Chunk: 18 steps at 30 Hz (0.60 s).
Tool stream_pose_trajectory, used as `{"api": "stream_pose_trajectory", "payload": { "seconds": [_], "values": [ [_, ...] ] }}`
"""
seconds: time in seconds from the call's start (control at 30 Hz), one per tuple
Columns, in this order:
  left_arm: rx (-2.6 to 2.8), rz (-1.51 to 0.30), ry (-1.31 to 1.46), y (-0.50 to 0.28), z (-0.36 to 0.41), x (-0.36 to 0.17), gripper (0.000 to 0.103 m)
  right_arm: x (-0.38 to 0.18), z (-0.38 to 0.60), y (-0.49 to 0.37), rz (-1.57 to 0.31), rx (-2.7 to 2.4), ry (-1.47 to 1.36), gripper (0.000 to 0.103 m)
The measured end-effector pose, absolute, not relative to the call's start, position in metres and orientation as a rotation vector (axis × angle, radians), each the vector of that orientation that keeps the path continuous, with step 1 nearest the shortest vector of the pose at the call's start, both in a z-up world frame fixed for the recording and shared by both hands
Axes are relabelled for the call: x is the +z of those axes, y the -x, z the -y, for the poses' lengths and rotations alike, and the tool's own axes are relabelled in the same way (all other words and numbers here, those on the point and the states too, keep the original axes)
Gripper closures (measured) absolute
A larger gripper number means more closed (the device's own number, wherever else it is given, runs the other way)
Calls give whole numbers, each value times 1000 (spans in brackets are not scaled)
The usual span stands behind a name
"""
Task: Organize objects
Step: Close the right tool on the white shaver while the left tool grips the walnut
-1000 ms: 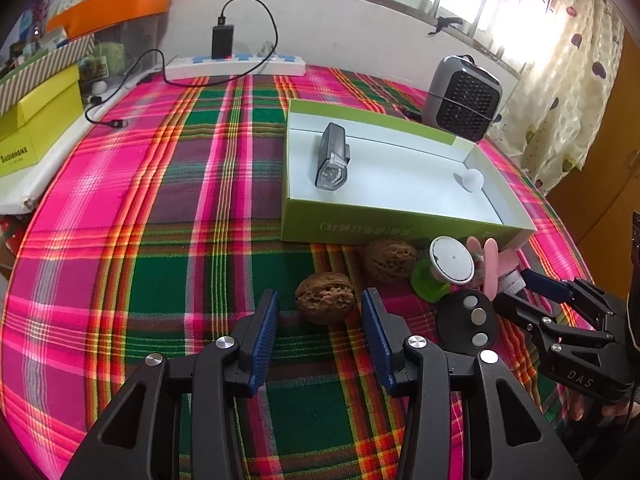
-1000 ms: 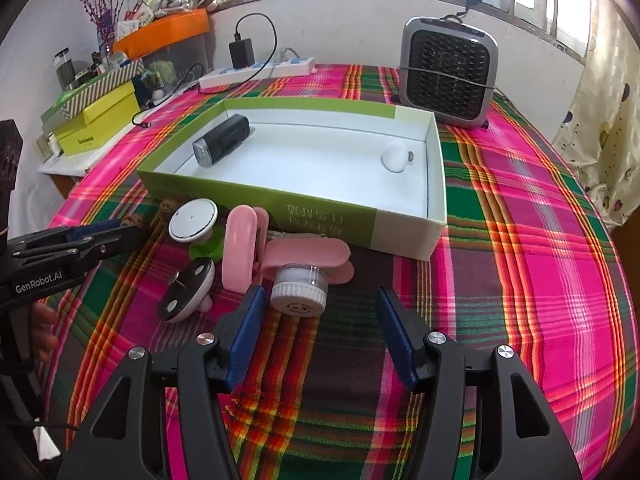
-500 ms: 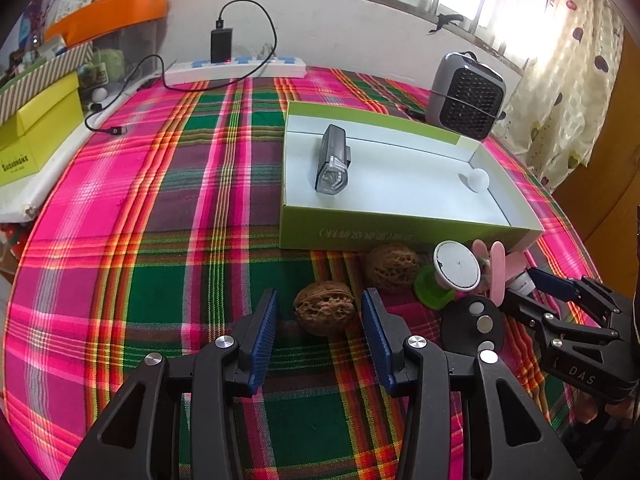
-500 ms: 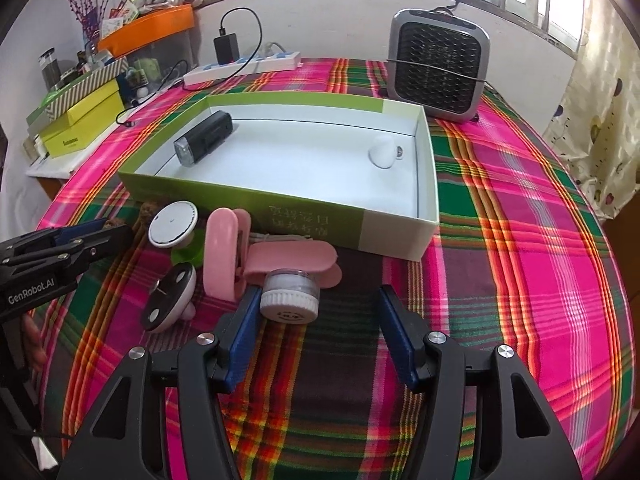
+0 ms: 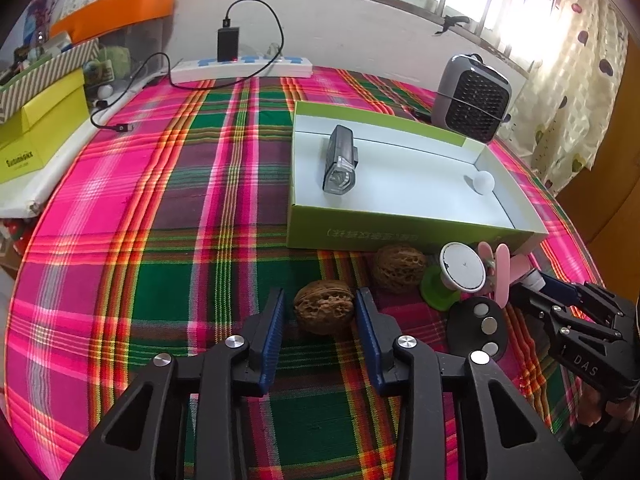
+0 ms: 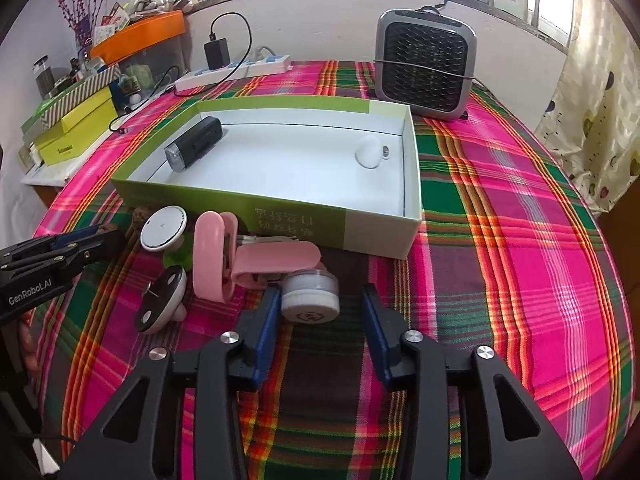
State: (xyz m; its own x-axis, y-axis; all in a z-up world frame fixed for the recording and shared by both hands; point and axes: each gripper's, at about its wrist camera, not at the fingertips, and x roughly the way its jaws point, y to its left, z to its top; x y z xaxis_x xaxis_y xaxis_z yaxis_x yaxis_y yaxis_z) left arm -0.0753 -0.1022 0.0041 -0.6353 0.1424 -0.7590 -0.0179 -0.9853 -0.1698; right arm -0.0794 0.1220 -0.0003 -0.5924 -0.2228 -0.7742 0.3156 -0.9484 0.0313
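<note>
My left gripper (image 5: 320, 304) is open with a brown walnut (image 5: 324, 306) between its blue pads on the plaid cloth. A second walnut (image 5: 398, 266) lies beyond it. My right gripper (image 6: 318, 300) is open around a small white jar (image 6: 310, 296), its left pad close to the jar. A green box (image 5: 400, 236) with a white inside holds a black bike light (image 5: 340, 158) and a small white ball (image 5: 484, 180). Beside the jar lie a pink clip (image 6: 250, 260), a white disc on a green base (image 6: 164, 228) and a black-and-white round piece (image 6: 160, 300).
A grey heater (image 6: 424, 64) stands behind the box. A white power strip (image 5: 240, 68) with a charger and cable lies at the far edge. Yellow boxes (image 5: 40, 132) and an orange tray (image 5: 116, 4) sit at the left. A curtain (image 6: 600, 120) hangs at the right.
Both grippers have moved forward: the walnut now sits deeper between my left pads, and the white jar has come between my right pads. No object has moved.
</note>
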Motion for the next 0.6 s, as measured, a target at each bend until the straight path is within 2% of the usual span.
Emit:
{"api": "stream_pose_trajectory", "payload": {
  "seconds": [0.27, 0.6],
  "values": [
    [2761, 217, 1296, 75, 103, 4, 74, 0, -124, 81, -146, -2564, -1222, 74],
    [2760, 218, 1296, 74, 103, 4, 74, 0, -125, 80, -139, -2562, -1220, 74]
  ]
}}
